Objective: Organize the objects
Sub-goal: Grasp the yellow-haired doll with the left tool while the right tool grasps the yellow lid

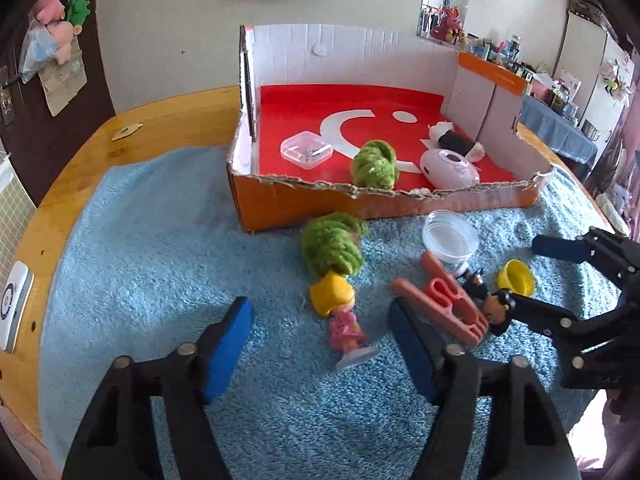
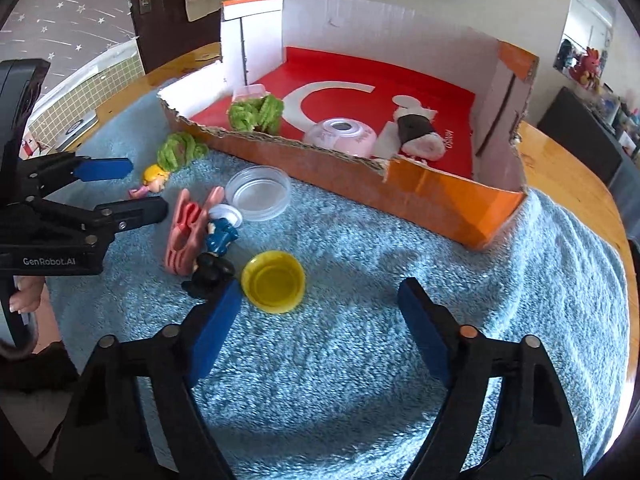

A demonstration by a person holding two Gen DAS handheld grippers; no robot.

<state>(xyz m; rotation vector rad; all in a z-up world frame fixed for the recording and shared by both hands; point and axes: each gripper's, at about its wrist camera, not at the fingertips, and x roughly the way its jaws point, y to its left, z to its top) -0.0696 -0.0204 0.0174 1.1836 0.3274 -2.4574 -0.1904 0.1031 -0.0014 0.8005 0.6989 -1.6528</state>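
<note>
A small doll (image 1: 334, 304) with yellow hair and a pink dress lies on the blue towel (image 1: 160, 240), between the blue pads of my left gripper (image 1: 320, 344). The pads stand apart and do not touch it, so the gripper is open. The right wrist view shows the same left gripper (image 2: 148, 188) around the doll (image 2: 154, 178). A yellow cap (image 2: 274, 282) lies open side up just inside the left finger of my right gripper (image 2: 320, 308), which is open. An orange cardboard box (image 1: 320, 200) with a red floor stands behind.
On the towel lie a green yarn ball (image 1: 332, 248), a clear round lid (image 1: 450, 240), pink clips (image 1: 444, 300) and a dark-haired figure (image 2: 218, 248). The box holds another yarn ball (image 1: 374, 164), a clear case (image 1: 306, 150) and a pink round item (image 1: 450, 168).
</note>
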